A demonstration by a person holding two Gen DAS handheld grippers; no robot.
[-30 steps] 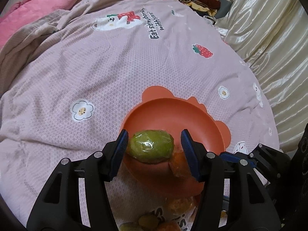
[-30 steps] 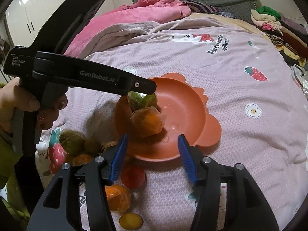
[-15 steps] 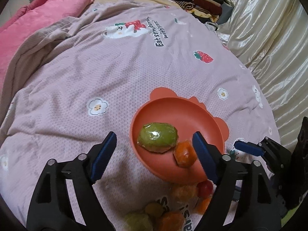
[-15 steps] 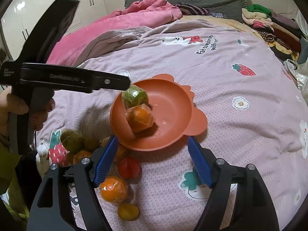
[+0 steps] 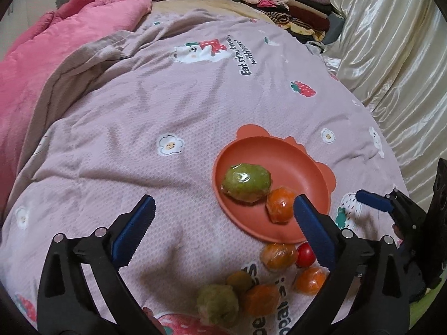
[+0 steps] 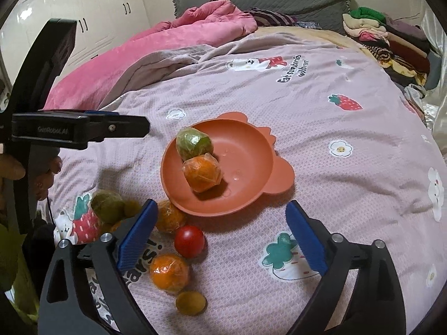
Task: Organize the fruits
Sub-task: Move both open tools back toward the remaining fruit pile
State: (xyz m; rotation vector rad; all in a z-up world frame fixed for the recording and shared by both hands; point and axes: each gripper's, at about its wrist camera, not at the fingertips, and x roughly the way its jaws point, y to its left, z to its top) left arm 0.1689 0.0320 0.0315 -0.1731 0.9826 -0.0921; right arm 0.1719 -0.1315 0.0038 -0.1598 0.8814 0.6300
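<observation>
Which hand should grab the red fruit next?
Probably the right. The right gripper hangs open with the red fruit lying between its jaws. The left gripper, also open, points beside the orange bowl, and that fruit is partly hidden behind its jaw.

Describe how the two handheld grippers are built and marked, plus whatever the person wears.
Both are black plastic frames with cut-out arms and silver rivets. The left gripper and the right gripper each carry two blue ribbed finger pads. Seen from the right wrist, the left gripper's side bears small white "GenRobot.AI" lettering and a thin dark cable hangs beneath it. A yellow-green sleeve shows at the frame's edge.
</observation>
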